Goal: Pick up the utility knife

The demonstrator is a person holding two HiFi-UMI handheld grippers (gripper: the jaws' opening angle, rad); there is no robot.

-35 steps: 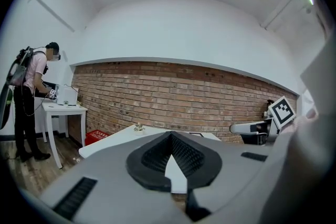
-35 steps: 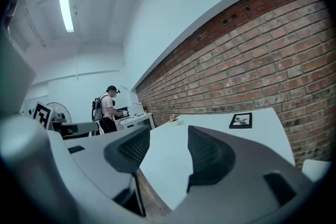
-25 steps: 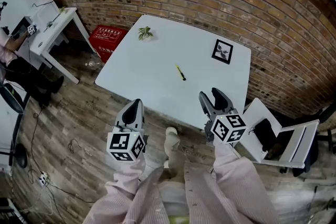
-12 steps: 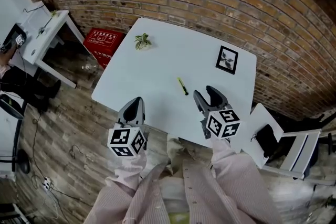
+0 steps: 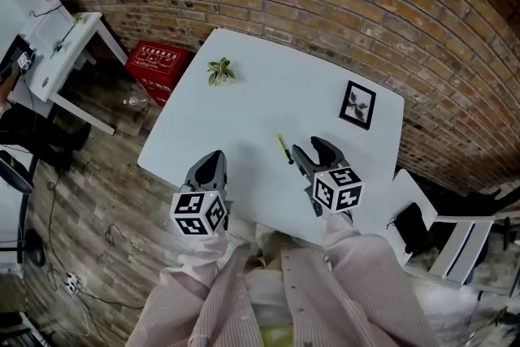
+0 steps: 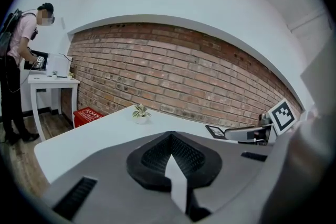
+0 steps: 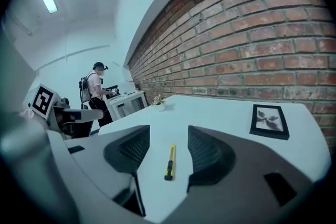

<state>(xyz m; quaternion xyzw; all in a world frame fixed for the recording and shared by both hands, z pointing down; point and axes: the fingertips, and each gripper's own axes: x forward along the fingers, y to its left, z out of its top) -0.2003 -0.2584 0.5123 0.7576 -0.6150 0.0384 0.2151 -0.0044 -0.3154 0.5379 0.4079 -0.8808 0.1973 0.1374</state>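
A yellow and black utility knife [image 5: 283, 149] lies flat on the white table [image 5: 244, 110], a little in from its near edge. In the right gripper view the knife [image 7: 169, 161] lies on the tabletop straight ahead, framed by the two dark jaws. My right gripper [image 5: 312, 152] is open just right of the knife and holds nothing. My left gripper [image 5: 214, 165] hangs over the table's near left edge with its jaws pressed together. The left gripper [image 6: 170, 152] is shut and empty.
A small potted plant [image 5: 219, 70] stands at the table's far left, and a black-framed picture [image 5: 357, 105] lies at its far right. A brick wall runs behind. A red crate [image 5: 154, 61], a white side desk [image 5: 57, 45] and a white chair [image 5: 439, 232] stand around the table.
Both grippers have moved forward over the table. The right gripper now stands close beside the knife, still open. The left gripper stays shut.
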